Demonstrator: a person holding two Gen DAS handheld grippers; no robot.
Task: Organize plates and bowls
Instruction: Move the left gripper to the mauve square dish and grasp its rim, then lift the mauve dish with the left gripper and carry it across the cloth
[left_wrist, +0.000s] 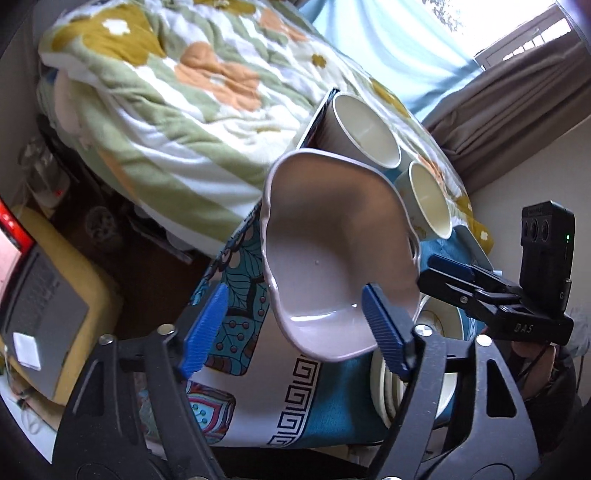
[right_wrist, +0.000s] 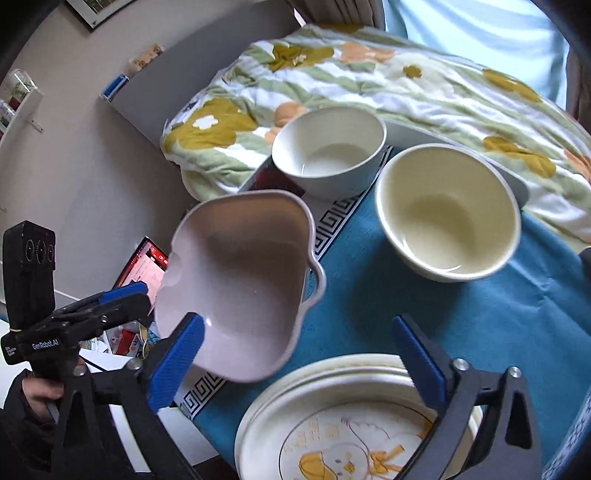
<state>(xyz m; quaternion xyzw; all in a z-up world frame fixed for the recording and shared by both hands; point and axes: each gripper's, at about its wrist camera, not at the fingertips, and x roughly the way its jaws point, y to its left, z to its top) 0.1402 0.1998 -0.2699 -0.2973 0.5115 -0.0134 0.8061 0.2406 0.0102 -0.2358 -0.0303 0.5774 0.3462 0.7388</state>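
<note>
Both pairs of jaws stand apart; the left gripper (left_wrist: 295, 328) has the tilted pink bowl's (left_wrist: 332, 236) rim between its fingers, though whether they pinch it I cannot tell. Beyond it sit two cream bowls (right_wrist: 447, 210), unstacked. Under the empty right gripper (right_wrist: 295, 354) lies a plate stack (right_wrist: 332, 417). Bowls remain, I'd judge.

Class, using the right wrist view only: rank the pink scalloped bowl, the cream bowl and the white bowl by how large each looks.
1. Pink scalloped bowl, though it sits nearest the camera, so its true size is unsure.
2. Cream bowl.
3. White bowl, farthest away; it may really match the cream one.
</note>
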